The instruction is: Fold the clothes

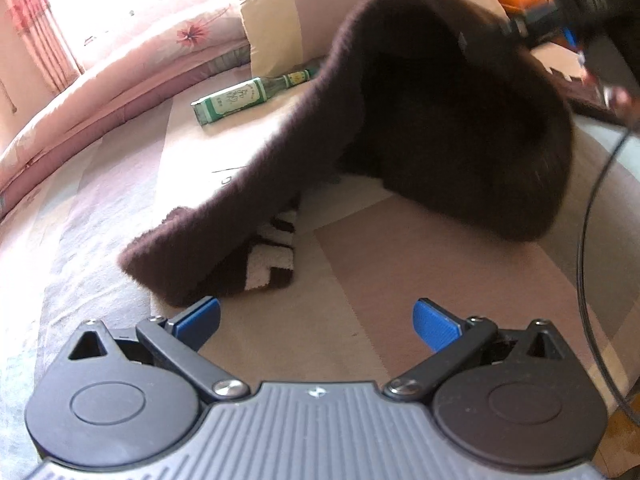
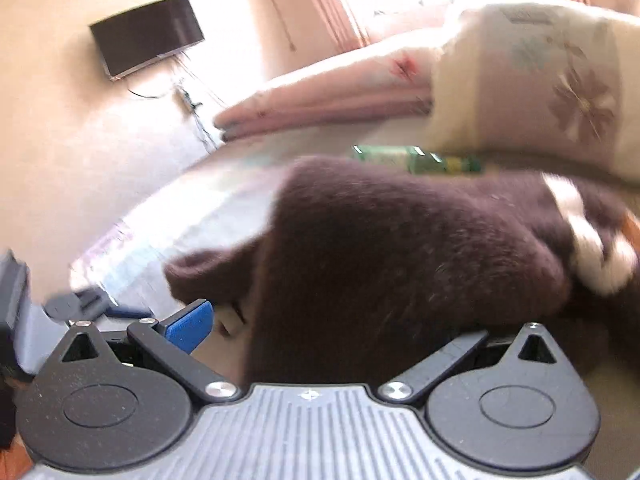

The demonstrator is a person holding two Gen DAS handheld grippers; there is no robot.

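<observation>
Mid-fold, I judge: brown sweater (image 1: pixel 440 112) lifted at one end, its sleeve trailing down to the bedspread (image 1: pixel 380 272). My right gripper (image 2: pixel 320 320) seems to carry it, though cloth hides one finger, so I cannot tell its grip. Left gripper (image 1: pixel 316 322) wide open, empty, just beside the cuff. Next: catch that sleeve. Green bottle (image 1: pixel 244 96), pillow (image 1: pixel 288 12), curtained window beyond.

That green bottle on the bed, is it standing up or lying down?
Lying down: the green bottle rests on its side on the bed, behind the brown sweater.

Probably a home bedroom: bed sheet (image 1: pixel 360 272), floral pillow (image 2: pixel 540 92), folded quilt (image 1: pixel 132 64), curtains (image 1: pixel 36 28).
</observation>
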